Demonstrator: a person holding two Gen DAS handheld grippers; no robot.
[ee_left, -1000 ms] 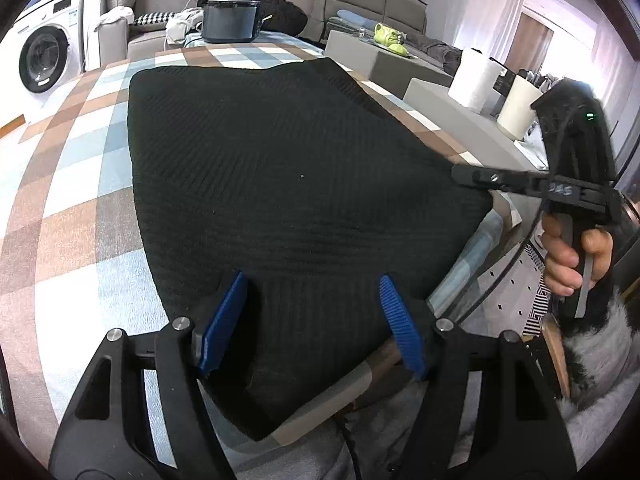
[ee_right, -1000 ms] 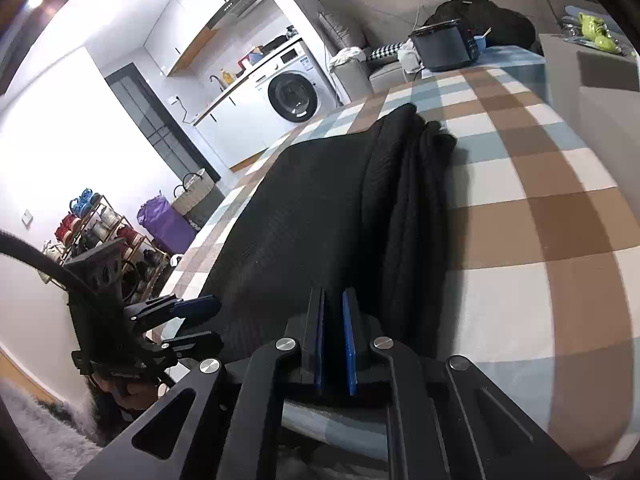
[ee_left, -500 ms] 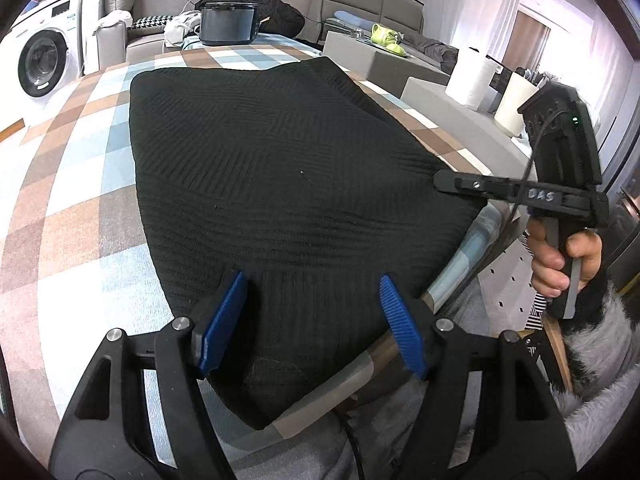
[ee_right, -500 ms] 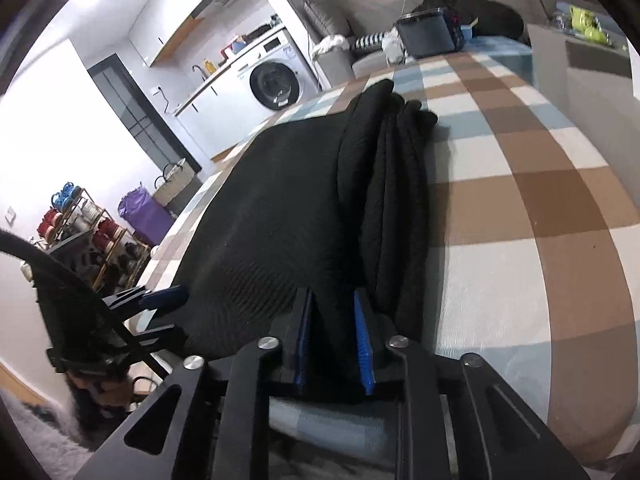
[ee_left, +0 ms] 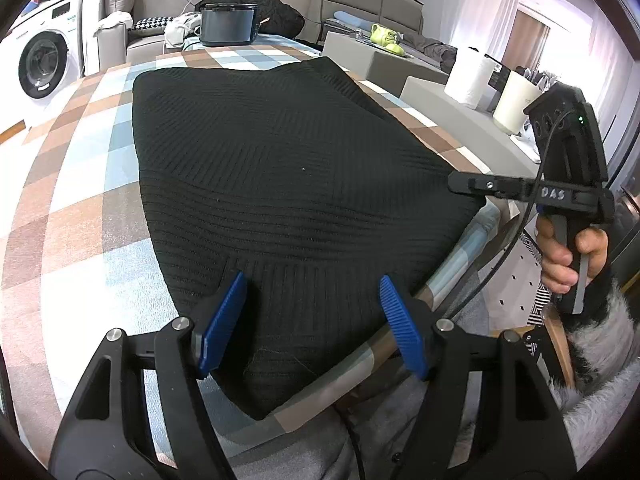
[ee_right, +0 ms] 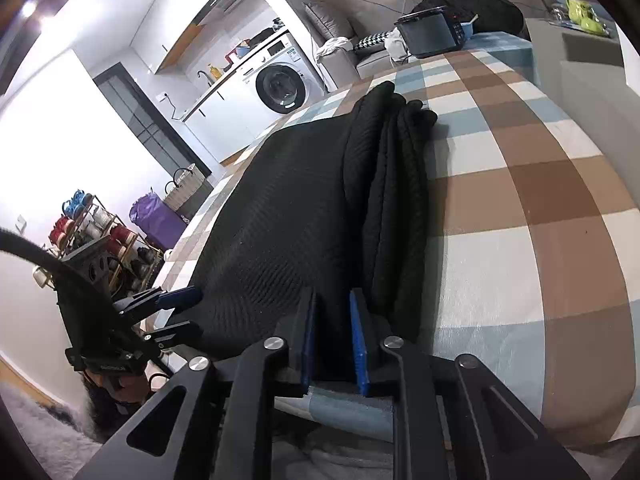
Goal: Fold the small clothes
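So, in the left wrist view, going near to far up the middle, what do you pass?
Left claw → black sweater → checked cloth → dark pot → sofa.

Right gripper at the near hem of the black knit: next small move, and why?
Probably let the right gripper finish opening, then draw it back off the black knit. Its jaws are opening with the near hem between them, the knit lies flat on the checked cloth with its right side already folded in layers, and the left gripper stands open over the same edge.
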